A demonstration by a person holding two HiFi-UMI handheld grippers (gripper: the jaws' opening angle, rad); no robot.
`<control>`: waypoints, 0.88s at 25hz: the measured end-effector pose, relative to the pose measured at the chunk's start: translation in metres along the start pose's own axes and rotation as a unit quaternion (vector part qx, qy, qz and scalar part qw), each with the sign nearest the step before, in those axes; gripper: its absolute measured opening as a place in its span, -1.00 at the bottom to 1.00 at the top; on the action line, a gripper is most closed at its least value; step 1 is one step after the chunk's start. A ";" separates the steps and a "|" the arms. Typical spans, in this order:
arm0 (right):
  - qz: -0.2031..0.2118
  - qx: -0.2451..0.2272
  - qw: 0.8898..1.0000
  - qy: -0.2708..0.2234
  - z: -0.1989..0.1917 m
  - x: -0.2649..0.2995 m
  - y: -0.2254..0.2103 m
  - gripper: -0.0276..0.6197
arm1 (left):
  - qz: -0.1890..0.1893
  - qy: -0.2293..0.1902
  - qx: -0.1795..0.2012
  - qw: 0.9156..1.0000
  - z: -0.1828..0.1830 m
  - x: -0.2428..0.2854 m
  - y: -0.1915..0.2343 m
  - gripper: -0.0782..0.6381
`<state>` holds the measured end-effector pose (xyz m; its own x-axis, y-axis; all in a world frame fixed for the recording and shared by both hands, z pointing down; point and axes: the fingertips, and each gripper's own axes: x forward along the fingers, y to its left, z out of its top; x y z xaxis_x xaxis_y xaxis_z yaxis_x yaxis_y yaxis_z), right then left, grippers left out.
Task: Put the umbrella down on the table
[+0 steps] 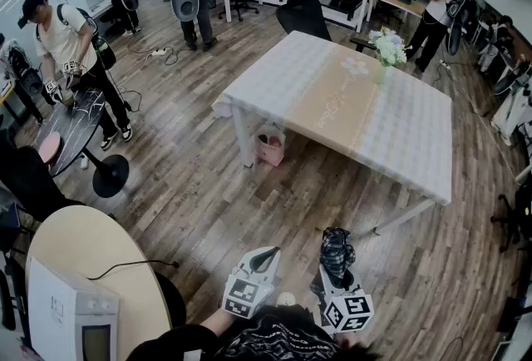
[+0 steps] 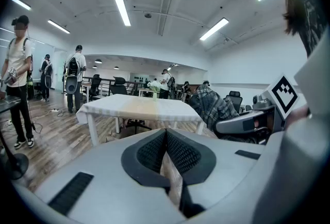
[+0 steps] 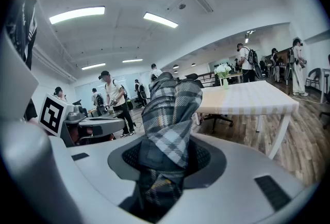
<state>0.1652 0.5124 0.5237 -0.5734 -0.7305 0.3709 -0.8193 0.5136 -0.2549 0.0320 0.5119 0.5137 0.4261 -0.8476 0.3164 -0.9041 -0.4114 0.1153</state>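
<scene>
The folded plaid umbrella (image 3: 172, 109) sits in the right gripper (image 3: 167, 158), whose jaws stand partly apart with their pads pressed on its lower end; the rest of it sticks up and forward past the jaw tips. It is held in the air, well short of the table (image 1: 349, 110), with a stretch of wooden floor (image 1: 249, 210) between it and the table's near edge. Just beside it, the left gripper (image 2: 166, 150) has its jaws closed together with nothing between them. The table wears a pale cloth, and a vase (image 1: 384, 60) of white flowers stands near its far edge. The head view alone shows a pink bin (image 1: 270, 145) on the floor under the table, a black chair (image 1: 303, 14) beyond it, and a round table (image 1: 100, 243) at the near left that bears a white box (image 1: 66, 314). Only the right gripper view shows the pads gripping the fabric. The left gripper view shows the umbrella from the side, against the room behind. A person (image 1: 71, 43) stands at the left by a small dark table, and others stand farther back.
</scene>
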 end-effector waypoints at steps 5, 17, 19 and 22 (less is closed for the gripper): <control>0.001 -0.003 1.000 0.001 -0.002 0.006 0.017 -0.38 | 0.001 -0.006 -0.002 1.000 0.001 -0.009 0.012 -0.73; 0.002 0.009 1.000 -0.012 0.004 0.022 0.039 -0.36 | -0.010 -0.018 -0.005 1.000 0.001 -0.019 0.035 -0.73; -0.001 0.011 1.000 -0.012 0.001 0.026 0.047 -0.36 | -0.012 -0.020 -0.001 1.000 -0.001 -0.023 0.042 -0.73; 0.000 0.016 1.000 -0.017 -0.004 0.032 0.060 -0.36 | -0.015 -0.022 0.002 1.000 -0.006 -0.031 0.054 -0.73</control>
<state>0.0982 0.5218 0.5241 -0.5721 -0.7463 0.3401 -0.8191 0.4989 -0.2832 -0.0304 0.5178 0.5155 0.4535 -0.8487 0.2721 -0.8911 -0.4378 0.1194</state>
